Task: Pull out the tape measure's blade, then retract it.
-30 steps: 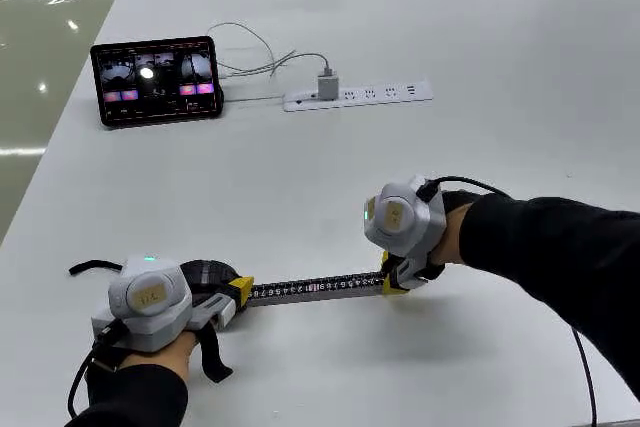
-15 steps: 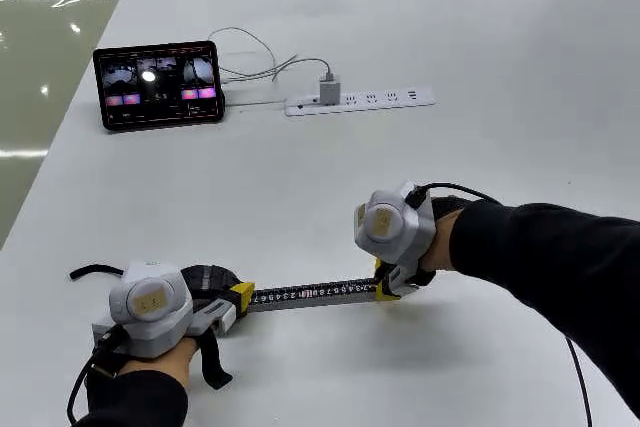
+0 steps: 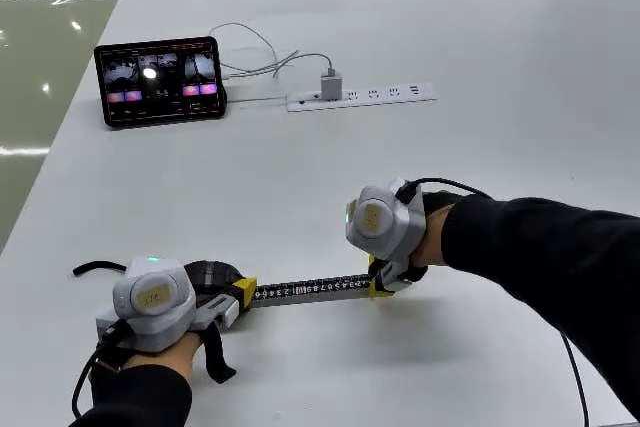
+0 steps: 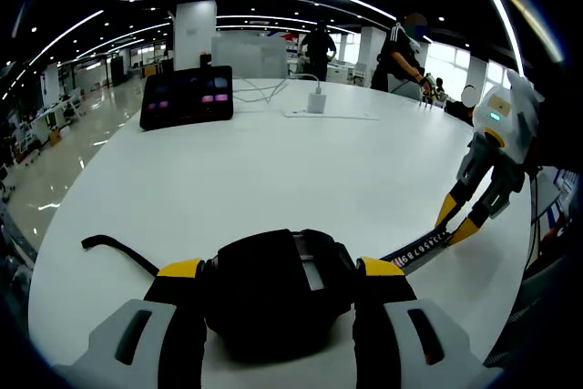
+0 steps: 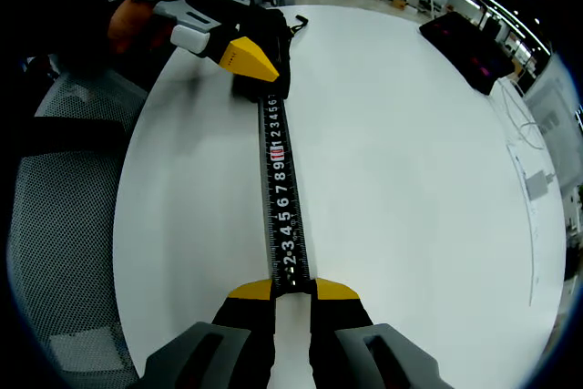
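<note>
Black tape measure case [image 3: 208, 275] sits near the front left of the white worktop [image 3: 480, 147], clamped between the jaws of the left claw [image 3: 234, 299]. Its blade [image 3: 305, 290] is drawn out and lies flat, numbers up. Its long axis runs left to right across the worktop, from the case mouth to the right claw [image 3: 378, 285]. That claw is closed on the blade's free end. In the right gripper view the blade [image 5: 281, 198] points straight away from the pinching tips. The left hand is held low, its claw aimed rightward. The right arm, in a dark sleeve [image 3: 540, 257], reaches in from the right with its claw tipped down at the surface. Compared with a second ago, the right claw has come closer to the case, so less blade is exposed.
</note>
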Available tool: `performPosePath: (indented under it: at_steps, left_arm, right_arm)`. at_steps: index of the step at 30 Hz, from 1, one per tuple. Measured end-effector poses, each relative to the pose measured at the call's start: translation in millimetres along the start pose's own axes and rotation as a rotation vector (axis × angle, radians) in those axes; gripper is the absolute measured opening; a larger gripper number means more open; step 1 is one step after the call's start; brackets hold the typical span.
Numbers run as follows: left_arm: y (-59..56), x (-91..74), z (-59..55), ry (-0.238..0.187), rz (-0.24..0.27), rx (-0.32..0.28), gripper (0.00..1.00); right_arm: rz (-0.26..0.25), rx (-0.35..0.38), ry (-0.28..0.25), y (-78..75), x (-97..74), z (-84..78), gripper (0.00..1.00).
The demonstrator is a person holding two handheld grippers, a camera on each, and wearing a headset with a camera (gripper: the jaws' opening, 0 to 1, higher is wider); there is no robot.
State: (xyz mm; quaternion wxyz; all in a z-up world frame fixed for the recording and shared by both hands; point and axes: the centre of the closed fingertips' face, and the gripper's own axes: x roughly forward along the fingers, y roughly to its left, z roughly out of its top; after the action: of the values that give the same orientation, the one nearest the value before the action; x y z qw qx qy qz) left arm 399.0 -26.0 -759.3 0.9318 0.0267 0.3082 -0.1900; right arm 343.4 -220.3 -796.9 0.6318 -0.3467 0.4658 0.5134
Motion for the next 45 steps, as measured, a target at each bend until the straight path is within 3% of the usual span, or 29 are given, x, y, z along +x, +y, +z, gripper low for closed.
performPosePath:
  at_steps: [45]
  left_arm:
    - [0.2,-0.5,-0.4,-0.003,-0.015,0.003,0.6]
  right_arm:
    - [0.013,0.001,-0.026,4.4,8.9,26.9,0.09]
